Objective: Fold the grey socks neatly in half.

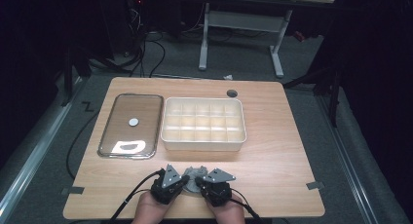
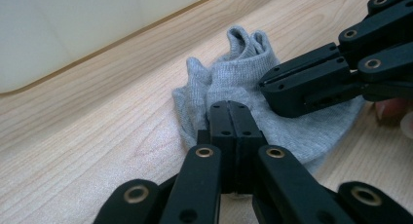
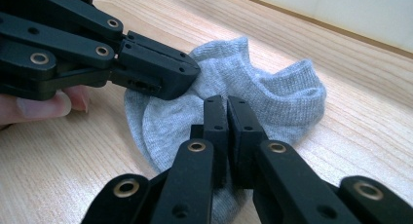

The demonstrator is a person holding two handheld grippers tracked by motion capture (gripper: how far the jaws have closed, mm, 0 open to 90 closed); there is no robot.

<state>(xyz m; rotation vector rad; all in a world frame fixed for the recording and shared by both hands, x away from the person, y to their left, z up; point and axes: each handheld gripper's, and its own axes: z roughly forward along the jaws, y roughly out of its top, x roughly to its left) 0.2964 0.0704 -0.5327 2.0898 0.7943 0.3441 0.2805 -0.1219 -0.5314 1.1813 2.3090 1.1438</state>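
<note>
Grey sock [image 2: 234, 83] pinched between left gripper [image 2: 236, 114] and right gripper [image 3: 226, 109], angled inward.

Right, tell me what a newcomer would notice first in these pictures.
First, the two black claws meeting over a crumpled grey sock at the near edge of the wooden table: the left claw and the right claw are both shut on its fabric. Behind it stand a cream divided tray with bare compartments and, to its left, a clear lid lying flat, catching glare.
</note>
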